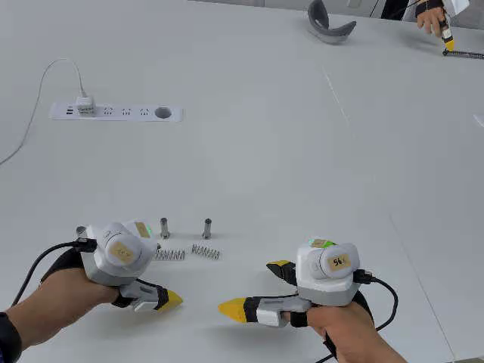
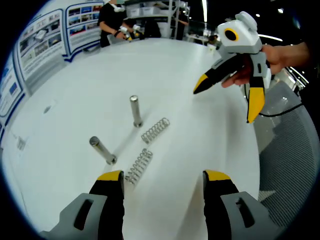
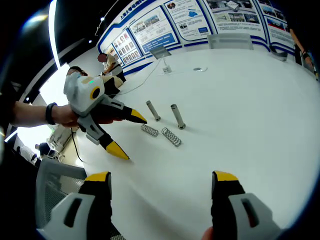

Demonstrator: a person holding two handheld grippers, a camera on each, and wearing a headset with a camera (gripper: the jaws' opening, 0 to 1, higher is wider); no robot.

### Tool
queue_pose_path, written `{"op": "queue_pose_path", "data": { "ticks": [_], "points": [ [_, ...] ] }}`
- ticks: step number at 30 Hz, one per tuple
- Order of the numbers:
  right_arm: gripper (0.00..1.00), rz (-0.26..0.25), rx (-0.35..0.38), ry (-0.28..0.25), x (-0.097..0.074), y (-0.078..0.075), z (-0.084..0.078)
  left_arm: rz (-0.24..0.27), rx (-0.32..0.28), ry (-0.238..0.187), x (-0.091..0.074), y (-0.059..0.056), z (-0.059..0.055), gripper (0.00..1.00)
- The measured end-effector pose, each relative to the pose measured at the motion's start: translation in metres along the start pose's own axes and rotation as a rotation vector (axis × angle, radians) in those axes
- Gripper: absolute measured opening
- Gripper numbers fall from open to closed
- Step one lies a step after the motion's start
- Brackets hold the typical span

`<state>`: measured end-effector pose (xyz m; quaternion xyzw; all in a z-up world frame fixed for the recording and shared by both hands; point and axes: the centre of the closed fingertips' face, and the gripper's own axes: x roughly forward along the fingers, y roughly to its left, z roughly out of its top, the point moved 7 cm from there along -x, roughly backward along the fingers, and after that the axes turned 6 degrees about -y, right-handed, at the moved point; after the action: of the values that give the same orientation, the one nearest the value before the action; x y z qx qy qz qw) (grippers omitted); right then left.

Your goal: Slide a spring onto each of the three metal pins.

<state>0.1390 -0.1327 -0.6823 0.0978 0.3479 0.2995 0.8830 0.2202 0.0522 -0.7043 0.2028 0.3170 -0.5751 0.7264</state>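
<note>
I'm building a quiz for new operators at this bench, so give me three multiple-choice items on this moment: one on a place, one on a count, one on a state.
1. Where do the coiled metal springs lie relative to the upright grey metal pins?
A) slid onto them
B) flat on the white table, on the person's side of them
C) in a tray

2. How many springs can be seen?
A) one
B) four
C) two

3. How does the left hand-held gripper stand?
A) open, holding nothing
B) shut on a spring
C) shut on a pin

Answers: 1 B, in the head view they lie nearer than the pins; 2 C, two coils lie side by side; 3 A, its yellow-tipped jaws stand apart over bare table.
</note>
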Motion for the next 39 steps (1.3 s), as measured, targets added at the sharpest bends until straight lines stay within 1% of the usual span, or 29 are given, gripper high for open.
{"op": "queue_pose_path", "data": {
  "ticks": [3,5,7,9,13,15,18,20,21,22,25,26,28,29,31,33,36,39],
  "points": [
    [0.83,0.001,-0.002,0.004,0.000,0.001,0.000,0.007,-0.002,-0.001,0.002,0.002,0.000,0.61],
    [0.83,0.001,-0.001,0.004,-0.001,0.000,0.000,0.012,0.002,-0.005,0.003,0.005,0.000,0.57],
    [0.83,0.000,0.001,0.004,-0.001,0.000,0.000,0.017,-0.006,-0.007,0.005,0.007,0.000,0.52],
    [0.83,-0.001,-0.001,0.006,-0.002,-0.001,0.001,0.019,-0.018,-0.006,0.006,0.007,0.000,0.50],
    [0.83,-0.004,0.001,0.003,-0.003,-0.001,0.002,0.024,-0.029,-0.001,0.006,0.005,-0.001,0.43],
    [0.83,-0.004,0.002,0.002,-0.002,-0.001,0.001,0.037,-0.033,0.005,0.007,0.005,-0.003,0.39],
    [0.83,-0.002,0.003,0.005,-0.001,0.001,0.001,0.073,-0.034,0.002,0.007,0.008,-0.004,0.27],
    [0.83,0.002,0.004,0.006,0.000,0.003,0.000,0.090,-0.058,0.004,0.008,0.010,-0.005,0.26],
    [0.83,0.002,0.005,0.006,0.000,0.003,0.000,0.098,-0.062,-0.011,0.009,0.012,-0.003,0.26],
    [0.83,0.002,0.005,0.007,0.000,0.003,0.000,0.108,-0.079,-0.002,0.008,0.012,-0.003,0.25],
    [0.83,0.006,0.007,0.010,0.001,0.005,-0.001,0.142,-0.070,-0.005,0.011,0.014,-0.003,0.19],
    [0.83,0.006,0.006,0.012,0.002,0.006,-0.001,0.161,-0.055,-0.003,0.011,0.014,-0.004,0.17],
    [0.83,0.009,0.004,0.013,0.001,0.007,-0.001,0.161,-0.071,-0.008,0.010,0.013,-0.004,0.12],
    [0.83,0.011,0.003,0.013,0.001,0.008,-0.001,0.178,-0.075,-0.015,0.009,0.014,-0.004,0.11],
    [0.83,0.011,-0.002,0.014,0.001,0.009,0.001,0.191,-0.081,-0.026,0.009,0.013,-0.006,0.11],
    [0.83,0.010,-0.002,0.010,0.001,0.009,0.002,0.200,-0.084,-0.021,0.007,0.011,-0.006,0.11],
    [0.82,0.008,-0.001,0.004,0.000,0.009,0.004,0.209,-0.107,-0.010,0.003,0.010,-0.010,0.10],
    [0.82,0.007,-0.002,0.002,0.001,0.010,0.005,0.209,-0.115,-0.009,-0.001,0.010,-0.014,0.10]
  ]
}}
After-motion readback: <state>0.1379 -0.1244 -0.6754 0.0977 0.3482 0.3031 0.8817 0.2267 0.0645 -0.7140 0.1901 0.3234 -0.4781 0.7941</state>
